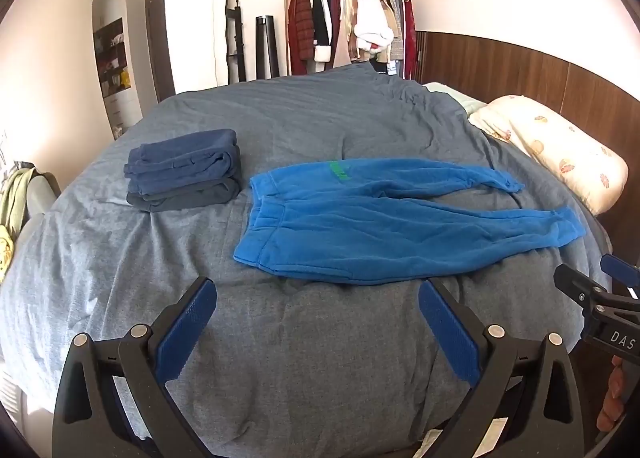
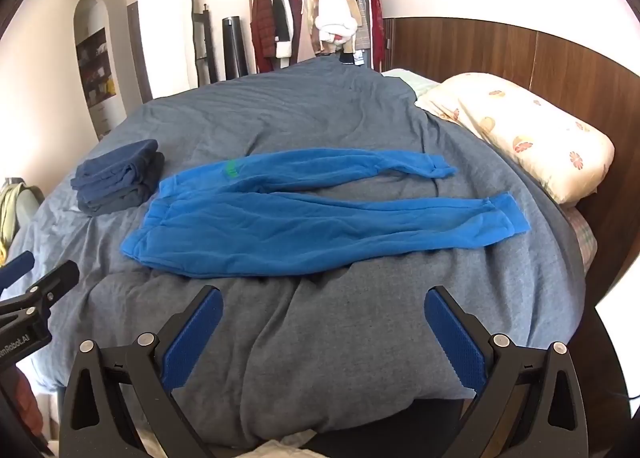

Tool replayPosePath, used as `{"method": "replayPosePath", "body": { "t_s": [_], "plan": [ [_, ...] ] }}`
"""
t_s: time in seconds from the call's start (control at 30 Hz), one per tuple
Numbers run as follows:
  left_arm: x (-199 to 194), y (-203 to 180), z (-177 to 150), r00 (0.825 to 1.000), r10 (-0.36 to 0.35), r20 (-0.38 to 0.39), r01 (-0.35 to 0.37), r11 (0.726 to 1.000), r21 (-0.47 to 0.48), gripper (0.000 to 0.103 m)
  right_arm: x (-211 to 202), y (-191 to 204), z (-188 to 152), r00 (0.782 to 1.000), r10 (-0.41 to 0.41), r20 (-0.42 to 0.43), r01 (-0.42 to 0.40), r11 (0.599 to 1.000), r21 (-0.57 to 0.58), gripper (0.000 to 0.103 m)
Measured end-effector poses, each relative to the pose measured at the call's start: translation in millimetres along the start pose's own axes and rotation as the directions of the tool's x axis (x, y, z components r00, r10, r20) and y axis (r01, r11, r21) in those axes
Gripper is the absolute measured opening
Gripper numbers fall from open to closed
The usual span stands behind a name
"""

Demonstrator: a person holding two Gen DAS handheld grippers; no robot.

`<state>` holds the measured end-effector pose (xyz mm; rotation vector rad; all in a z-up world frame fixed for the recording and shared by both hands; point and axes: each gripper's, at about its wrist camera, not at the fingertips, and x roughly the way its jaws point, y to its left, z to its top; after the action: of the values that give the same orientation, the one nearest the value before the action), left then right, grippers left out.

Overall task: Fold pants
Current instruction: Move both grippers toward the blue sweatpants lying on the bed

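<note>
We are holding the left gripper [image 1: 318,290] low over the near edge of the bed, its black fingers spread wide with nothing between the ribbed blue pads [image 1: 188,328]. The right gripper [image 2: 323,298] is hovering beside it in the same way, jaws standing far apart and empty, both pointing downward at the cover.

Just beyond our fingertips the blue pants [image 2: 304,225] are lying flat on the grey duvet [image 2: 320,338], untouched by either tool. They are stretching sideways across the bed, waistband to the left and both legs running to the right. The legs are lying apart in a narrow V, the far one thinner and ending in a gathered cuff, the near one ending in a broader ribbed cuff. The cloth is looking soft and fleecy, lightly creased, with a small green mark near the far side of the waist.

The duvet is showing a heathered, matte weave, puffing up in broad rolls and shallow wrinkles.

Left of the waistband, a little apart from it, a stack of folded dark clothes [image 1: 184,169] is sitting on the cover in thick rounded layers. To the right, a plump cream pillow [image 2: 532,129] with orange flower prints is resting against the brown wooden headboard [image 2: 520,53]. Furthest back, a clothes rack [image 1: 348,17] is standing by the wall.
</note>
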<state>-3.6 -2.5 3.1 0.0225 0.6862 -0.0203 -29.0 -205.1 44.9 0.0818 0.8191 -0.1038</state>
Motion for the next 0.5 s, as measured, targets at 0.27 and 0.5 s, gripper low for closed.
{"method": "replayPosePath", "body": {
  "t_s": [0.27, 0.5],
  "plan": [
    [-0.9, 0.1, 2.3, 1.0, 0.005, 0.012, -0.005, 1.0, -0.002, 0.103, 0.2, -0.1, 1.8, 1.0, 0.003, 0.002, -0.003, 1.0, -0.005, 0.102],
    [-4.4, 1.9, 3.2, 1.0, 0.006, 0.025, -0.006, 1.0, -0.003, 0.103, -2.5, 0.0, 5.1, 1.0, 0.007, 0.009, -0.007, 1.0, -0.011, 0.102]
  ]
}}
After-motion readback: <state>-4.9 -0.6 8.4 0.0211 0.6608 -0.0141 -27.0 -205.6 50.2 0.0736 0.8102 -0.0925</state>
